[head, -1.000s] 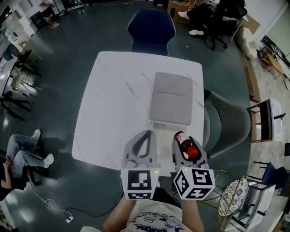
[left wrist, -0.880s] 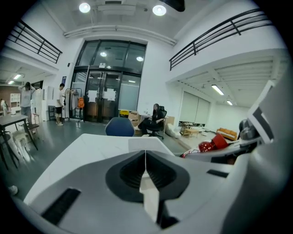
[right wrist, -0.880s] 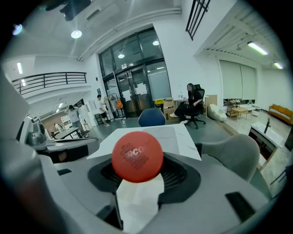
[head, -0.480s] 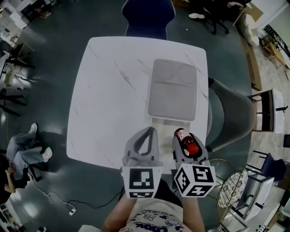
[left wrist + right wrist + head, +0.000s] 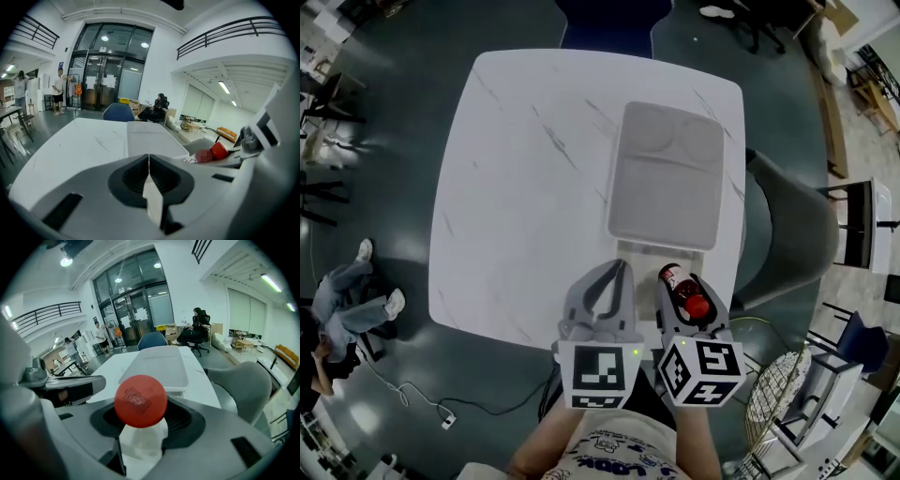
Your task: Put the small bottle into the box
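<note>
White table [image 5: 525, 187] | box [image 5: 667, 173] apparently lidded | right gripper [image 5: 678, 278] clamps small bottle [image 5: 686, 295] | left gripper [image 5: 622, 269] closed, empty

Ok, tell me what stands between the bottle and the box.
Only bare table lies between the small bottle, held in the right hand-held gripper, and the box. But the box looks closed by a flat lid, which would block the way in.

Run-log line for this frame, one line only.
right tongs: shut on small bottle | left tongs: shut, empty | box: on table, ahead of both | bottle not yet in box
</note>
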`<state>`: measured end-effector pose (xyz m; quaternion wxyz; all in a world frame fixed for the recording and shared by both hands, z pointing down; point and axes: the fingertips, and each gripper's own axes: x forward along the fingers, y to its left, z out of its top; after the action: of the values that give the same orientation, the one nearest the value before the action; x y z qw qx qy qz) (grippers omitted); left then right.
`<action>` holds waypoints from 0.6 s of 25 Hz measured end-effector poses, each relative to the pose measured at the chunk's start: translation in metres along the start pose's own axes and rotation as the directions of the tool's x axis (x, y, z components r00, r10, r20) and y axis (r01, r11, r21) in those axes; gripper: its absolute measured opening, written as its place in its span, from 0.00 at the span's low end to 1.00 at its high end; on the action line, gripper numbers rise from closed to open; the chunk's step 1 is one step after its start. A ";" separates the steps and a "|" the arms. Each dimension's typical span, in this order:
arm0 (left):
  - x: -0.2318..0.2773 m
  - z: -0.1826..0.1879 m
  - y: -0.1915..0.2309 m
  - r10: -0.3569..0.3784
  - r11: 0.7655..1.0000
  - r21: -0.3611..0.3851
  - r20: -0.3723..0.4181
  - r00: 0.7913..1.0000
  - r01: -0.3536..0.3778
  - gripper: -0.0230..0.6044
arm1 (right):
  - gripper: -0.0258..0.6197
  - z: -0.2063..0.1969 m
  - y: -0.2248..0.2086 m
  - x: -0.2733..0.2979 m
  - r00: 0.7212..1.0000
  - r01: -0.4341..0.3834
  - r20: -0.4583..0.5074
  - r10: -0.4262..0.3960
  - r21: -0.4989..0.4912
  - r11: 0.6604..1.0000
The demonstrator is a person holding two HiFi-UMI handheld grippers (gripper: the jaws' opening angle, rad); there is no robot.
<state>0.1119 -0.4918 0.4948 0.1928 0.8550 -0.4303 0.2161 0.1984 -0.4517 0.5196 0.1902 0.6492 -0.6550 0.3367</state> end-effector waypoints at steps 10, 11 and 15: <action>0.014 -0.019 0.005 -0.003 1.000 -0.019 -0.054 0.999 0.002 0.07 | 0.39 -0.020 -0.001 0.023 0.995 0.002 -0.103 -0.006 -0.034 0.999; 0.015 -0.020 0.005 -0.004 1.000 -0.022 -0.058 0.998 0.003 0.07 | 0.39 -0.022 -0.001 0.024 0.993 0.004 -0.115 -0.009 -0.039 0.999; 0.019 -0.023 0.004 -0.009 1.000 -0.028 -0.064 0.998 0.007 0.07 | 0.39 -0.028 -0.004 0.030 0.987 0.011 -0.156 -0.020 -0.054 0.998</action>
<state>0.1140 -0.4949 0.5247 0.2193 0.8465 -0.4234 0.2366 0.1949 -0.4534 0.5604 0.2609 0.6205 -0.6415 0.3679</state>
